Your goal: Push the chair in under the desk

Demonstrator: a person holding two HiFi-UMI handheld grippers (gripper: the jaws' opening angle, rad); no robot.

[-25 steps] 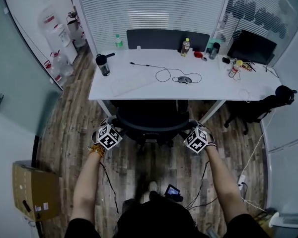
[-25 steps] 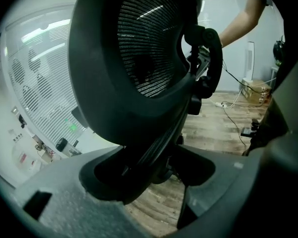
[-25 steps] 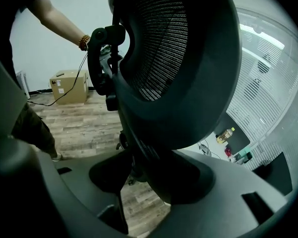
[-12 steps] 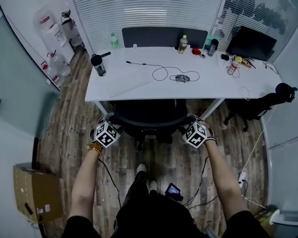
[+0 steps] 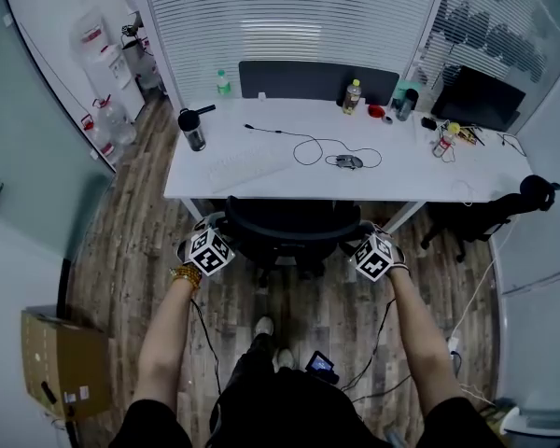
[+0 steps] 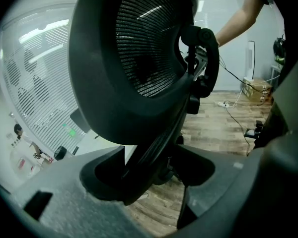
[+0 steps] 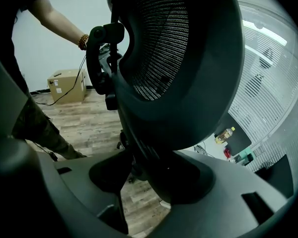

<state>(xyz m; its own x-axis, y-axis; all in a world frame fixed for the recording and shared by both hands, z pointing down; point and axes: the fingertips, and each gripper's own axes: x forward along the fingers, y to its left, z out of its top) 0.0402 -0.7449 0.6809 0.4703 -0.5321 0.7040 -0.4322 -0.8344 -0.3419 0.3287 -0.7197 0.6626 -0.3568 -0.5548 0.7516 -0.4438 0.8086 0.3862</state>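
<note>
Chair [image 5: 285, 220] stands with its seat under the white desk [image 5: 252, 177], and its backrest [image 6: 139, 58] is at the desk's near edge. Left gripper [image 6: 148, 168] jaws are clamped on the backrest's left rim. Right gripper [image 7: 150, 175] jaws are clamped on the right rim. Mouse [image 5: 347, 161] lies on the desk.

Seat of chair [image 5: 289, 224] unseen beneath desk [image 5: 252, 174]
</note>
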